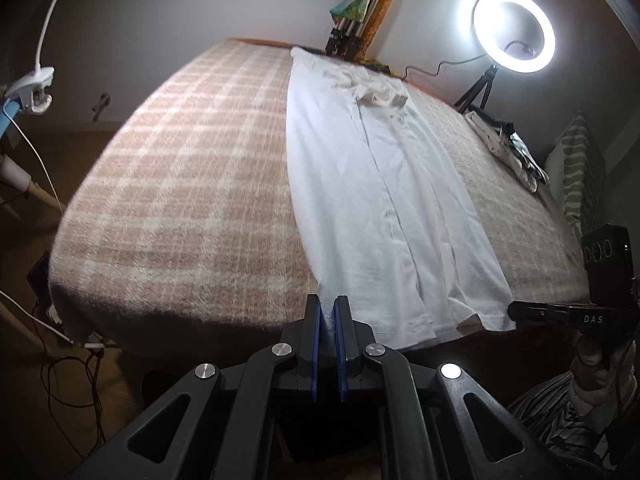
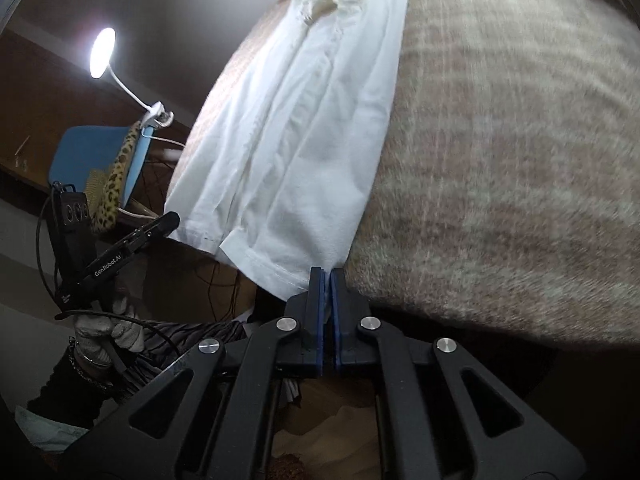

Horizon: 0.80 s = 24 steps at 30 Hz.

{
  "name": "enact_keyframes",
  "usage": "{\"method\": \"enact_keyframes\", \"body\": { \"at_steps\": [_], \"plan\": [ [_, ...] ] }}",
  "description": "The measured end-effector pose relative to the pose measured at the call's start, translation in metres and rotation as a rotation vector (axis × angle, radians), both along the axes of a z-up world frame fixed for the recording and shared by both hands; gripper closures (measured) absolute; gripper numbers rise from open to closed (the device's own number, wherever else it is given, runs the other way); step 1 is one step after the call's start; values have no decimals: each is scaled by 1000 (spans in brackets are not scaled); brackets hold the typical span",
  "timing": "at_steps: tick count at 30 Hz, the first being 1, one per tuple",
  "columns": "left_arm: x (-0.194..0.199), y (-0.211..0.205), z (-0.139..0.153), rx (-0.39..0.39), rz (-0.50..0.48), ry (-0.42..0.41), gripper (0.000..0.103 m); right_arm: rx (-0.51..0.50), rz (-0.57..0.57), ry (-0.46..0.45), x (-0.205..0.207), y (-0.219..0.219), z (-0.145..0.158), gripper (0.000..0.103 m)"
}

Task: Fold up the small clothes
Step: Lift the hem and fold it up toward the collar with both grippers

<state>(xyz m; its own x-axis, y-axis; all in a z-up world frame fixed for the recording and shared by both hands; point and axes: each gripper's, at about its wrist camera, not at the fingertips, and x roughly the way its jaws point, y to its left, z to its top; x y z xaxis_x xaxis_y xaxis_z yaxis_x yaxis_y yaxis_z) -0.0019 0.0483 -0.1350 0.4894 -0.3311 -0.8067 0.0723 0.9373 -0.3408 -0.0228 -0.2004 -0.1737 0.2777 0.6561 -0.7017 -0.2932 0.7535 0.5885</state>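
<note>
A long white garment [image 1: 384, 200] lies flat, folded lengthwise, on a pink and cream plaid blanket [image 1: 180, 200], with its collar end far away. Its near hem hangs at the bed's front edge. In the left wrist view my left gripper [image 1: 327, 302] is shut on the hem's left corner, with white cloth pinched between the blue pads. My right gripper [image 1: 514, 309] reaches the hem's right corner from the side. The right wrist view shows the white garment [image 2: 304, 140] with my right gripper [image 2: 328, 274] shut on that corner. My left gripper [image 2: 174, 219] holds the other corner, carried by a gloved hand [image 2: 104, 332].
A lit ring light [image 1: 514, 32] on a tripod stands behind the bed's far right. A pile of clothes [image 1: 508, 144] and a striped pillow [image 1: 580, 168] lie at the right edge. A clamp lamp [image 1: 32, 88], a blue chair [image 2: 100, 152] and floor cables [image 1: 80, 360] are at the left.
</note>
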Motion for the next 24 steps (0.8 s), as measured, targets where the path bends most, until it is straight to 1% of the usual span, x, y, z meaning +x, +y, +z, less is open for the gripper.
{"method": "enact_keyframes", "body": {
  "at_steps": [2,4,6,9,12,17,20,24],
  "plan": [
    [3,1,1,-15,3,13,99,24,-7,26,3,0,-4,99],
    [8,2,8,-32,2,10,99,78,-21,34,8,-4,-1,99],
    [15,1,17,-30,-4,-4,99,121,-35,25,13,-13,6,99],
    [32,0,32,-20,-7,-32,100,150,-50,-10,25,-17,19,99],
    [53,-1,43,-18,-5,-56,99,144,-67,-48,43,-19,33,99],
    [93,-6,50,-13,9,-64,99,137,-108,-79,81,-23,47,99],
    [123,-10,50,11,14,-69,99,119,-135,-88,106,-21,53,99],
    [156,-10,41,23,32,-54,100,100,-167,-70,138,-20,49,99]
  ]
}}
